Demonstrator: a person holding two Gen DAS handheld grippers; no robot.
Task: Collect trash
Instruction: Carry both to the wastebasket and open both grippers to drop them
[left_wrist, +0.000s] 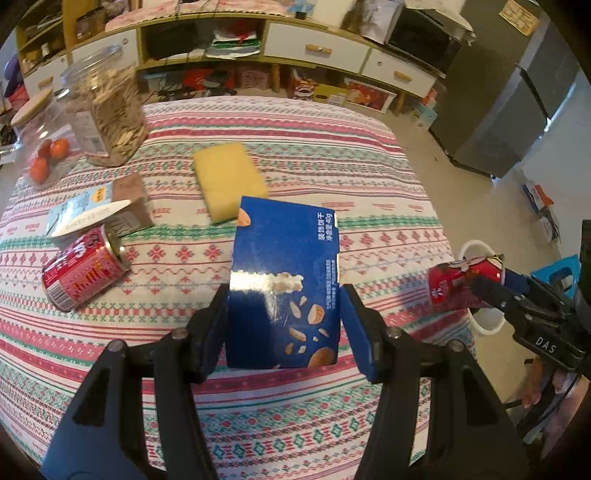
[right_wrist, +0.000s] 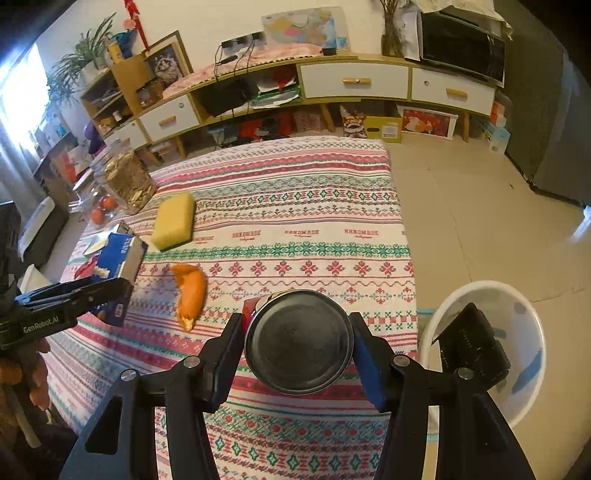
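Tablecloth (right_wrist: 295, 206) reads "HANDMADE"; left hand-held gripper (left_wrist: 284, 306) clamps blue box (left_wrist: 284, 280), right hand-held gripper (right_wrist: 298, 339) red can (right_wrist: 299, 341).

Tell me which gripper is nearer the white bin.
Right. The right gripper, shut on a red can, is beside the white bin; the left gripper, holding the blue box, is farther off.
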